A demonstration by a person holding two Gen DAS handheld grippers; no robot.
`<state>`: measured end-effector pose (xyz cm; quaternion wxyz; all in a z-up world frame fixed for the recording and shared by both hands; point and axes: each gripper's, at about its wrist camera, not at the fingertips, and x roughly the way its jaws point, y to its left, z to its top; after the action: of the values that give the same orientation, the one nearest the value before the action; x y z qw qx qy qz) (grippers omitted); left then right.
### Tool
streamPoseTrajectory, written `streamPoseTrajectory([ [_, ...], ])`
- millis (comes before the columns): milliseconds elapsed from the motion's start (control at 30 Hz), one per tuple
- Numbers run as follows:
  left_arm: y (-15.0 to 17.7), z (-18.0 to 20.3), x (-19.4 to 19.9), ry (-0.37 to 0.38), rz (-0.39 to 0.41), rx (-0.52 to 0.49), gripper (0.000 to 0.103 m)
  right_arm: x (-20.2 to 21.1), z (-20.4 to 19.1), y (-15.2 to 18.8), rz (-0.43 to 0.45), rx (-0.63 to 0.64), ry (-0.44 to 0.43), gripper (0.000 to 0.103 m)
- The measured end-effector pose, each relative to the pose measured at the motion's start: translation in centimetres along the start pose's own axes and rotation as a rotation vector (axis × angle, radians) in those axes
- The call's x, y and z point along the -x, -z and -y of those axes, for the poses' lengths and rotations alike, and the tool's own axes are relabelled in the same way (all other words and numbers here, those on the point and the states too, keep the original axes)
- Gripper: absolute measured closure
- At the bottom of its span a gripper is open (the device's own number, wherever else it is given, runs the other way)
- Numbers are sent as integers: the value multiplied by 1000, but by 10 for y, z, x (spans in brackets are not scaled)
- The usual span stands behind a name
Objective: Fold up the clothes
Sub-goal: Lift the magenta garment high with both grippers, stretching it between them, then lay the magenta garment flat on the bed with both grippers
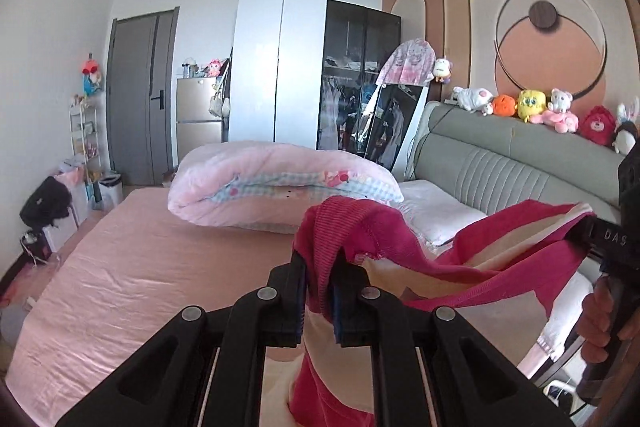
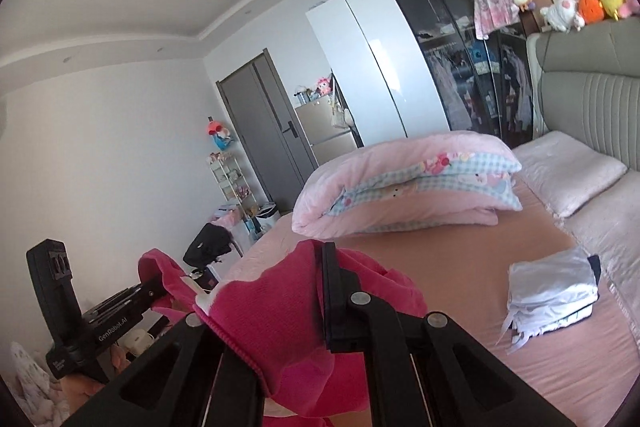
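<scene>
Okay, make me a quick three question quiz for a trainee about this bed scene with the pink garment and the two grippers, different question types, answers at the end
1. True or false: the left gripper and the right gripper both have their jaws shut on the pink garment.
2. Multiple choice: where does the folded silver-white garment lie? A) on the headboard B) on the pink bedsheet C) on the folded quilt
3. Fill in: the folded pink quilt rests on the ____.

Key: 1 true. 2 B. 3 bed, on its pink bedsheet.
</scene>
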<state>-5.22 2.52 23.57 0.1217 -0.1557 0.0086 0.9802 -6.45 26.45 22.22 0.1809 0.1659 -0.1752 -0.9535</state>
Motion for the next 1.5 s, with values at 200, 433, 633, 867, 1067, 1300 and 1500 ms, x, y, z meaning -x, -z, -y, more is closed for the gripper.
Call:
streamPoseTrajectory([
  [200,-33,4,9,-61,85,-49,95,27,-34,-25,108,91,-62,101],
  [433,39,-18,-58,-83,-172,61,95,-21,-6,20,-54,17,-1,101],
  [633,55,-54,-200,-136,-376,170,97,-141,28,28,-221,-84,156,101],
  [867,-156,-39,-65,-93,131,26,97,-69,-52,-121,140,28,4,102],
  [1067,-121,3,22,-128,226,-173,95,-4,-72,-110,248,48,-85,101],
  [1300,132,-30,-86,22,-408,35,95,-75,30,130,-292,-111,140,101],
  [1500,292,-21,-135,41,-774,98,95,-117,98,292,-748,-203,292,98],
])
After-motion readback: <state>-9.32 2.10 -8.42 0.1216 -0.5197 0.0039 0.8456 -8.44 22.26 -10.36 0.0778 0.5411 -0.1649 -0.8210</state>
